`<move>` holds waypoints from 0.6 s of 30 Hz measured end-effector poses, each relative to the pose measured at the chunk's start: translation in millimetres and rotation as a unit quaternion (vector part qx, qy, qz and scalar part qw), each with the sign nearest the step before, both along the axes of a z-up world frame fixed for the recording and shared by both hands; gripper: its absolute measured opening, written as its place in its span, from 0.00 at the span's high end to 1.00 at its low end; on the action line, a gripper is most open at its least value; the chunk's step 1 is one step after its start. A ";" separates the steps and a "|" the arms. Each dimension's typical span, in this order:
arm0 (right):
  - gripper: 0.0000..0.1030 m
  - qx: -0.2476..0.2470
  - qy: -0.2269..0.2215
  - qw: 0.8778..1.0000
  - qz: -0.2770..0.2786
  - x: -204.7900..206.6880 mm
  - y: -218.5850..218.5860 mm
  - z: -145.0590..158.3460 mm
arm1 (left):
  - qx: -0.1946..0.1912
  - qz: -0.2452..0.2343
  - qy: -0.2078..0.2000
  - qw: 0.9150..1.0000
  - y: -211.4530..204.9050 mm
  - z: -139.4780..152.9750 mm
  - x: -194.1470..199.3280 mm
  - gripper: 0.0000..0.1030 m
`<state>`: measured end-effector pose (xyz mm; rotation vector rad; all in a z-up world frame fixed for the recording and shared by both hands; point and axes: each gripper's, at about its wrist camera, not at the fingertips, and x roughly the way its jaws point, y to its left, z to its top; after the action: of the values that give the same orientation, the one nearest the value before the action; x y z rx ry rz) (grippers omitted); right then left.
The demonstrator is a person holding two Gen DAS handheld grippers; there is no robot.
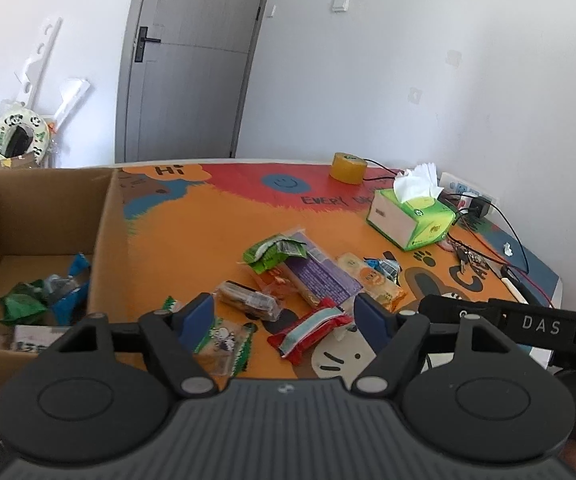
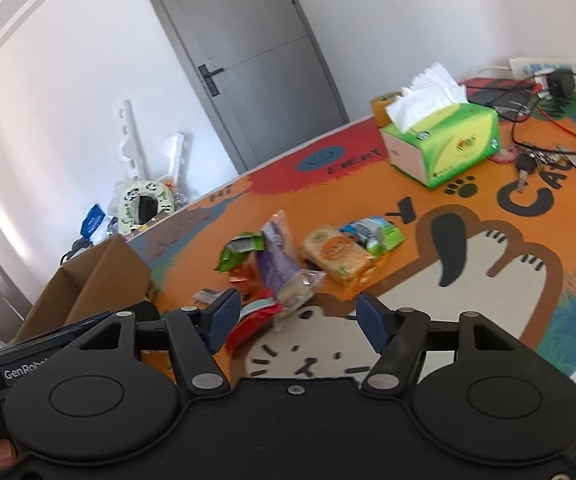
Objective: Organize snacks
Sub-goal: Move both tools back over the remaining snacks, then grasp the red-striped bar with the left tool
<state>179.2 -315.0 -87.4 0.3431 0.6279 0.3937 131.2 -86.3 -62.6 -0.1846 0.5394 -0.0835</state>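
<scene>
1. Left gripper (image 1: 281, 314), black with blue pads: jaws apart, nothing clamped, hanging above the snack pile on the table (image 1: 215, 216) with its orange, red and blue cartoon cover.
2. Right gripper (image 2: 298, 318), same build: jaws apart and empty, hovering over the near edge of the same pile, above the white cartoon cat face printed on the cover.
3. Open brown cardboard box (image 1: 47, 216) at the table's left: already holding a green crinkled wrapper (image 1: 21, 306) and a blue packet (image 1: 73, 284).
4. Loose on the table beside the box, between the left jaws' line of sight: red packet with a pale blue stripe (image 1: 310, 330), clear packet of brown biscuits (image 1: 245, 298), long purple bar (image 1: 320, 276), bright green foil packet (image 1: 273, 254), orange-labelled pale yellow pack (image 1: 372, 280).
5. Clear green-edged sachet with a cartoon print (image 1: 223, 346): lying nearest the box, just under the left pad.
6. Small blue-and-white wrapper (image 2: 372, 232): touching the yellow pack on its far side.
7. Behind the pile, well apart from it: green tissue box with white tissue sticking up (image 1: 412, 214), yellow roll of tape (image 1: 348, 168) near the far edge, keys and black and red cables (image 2: 544, 120) at the right.
8. Grey door (image 1: 191, 60) in the white wall beyond.
</scene>
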 end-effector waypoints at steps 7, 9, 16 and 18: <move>0.39 0.000 0.014 1.000 -0.018 18.9 -11.3 -12.3 | -0.002 -0.019 0.015 1.000 -11.6 -12.6 19.8 0.30; 0.39 -0.001 0.017 1.000 -0.024 25.0 -14.3 -15.2 | 0.000 -0.021 0.023 1.000 -15.0 -17.8 28.3 0.32; 0.39 -0.008 0.029 0.999 -0.029 44.4 -22.4 -29.9 | 0.004 -0.030 0.052 0.998 -26.2 -38.1 56.4 0.41; 0.39 -0.009 0.034 0.999 -0.029 48.9 -23.4 -34.2 | 0.007 -0.033 0.058 0.998 -28.9 -42.6 63.1 0.41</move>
<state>228.0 -338.4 -121.6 0.3566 0.6853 0.3218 194.3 -115.2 -105.2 -0.1593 0.6626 -0.1346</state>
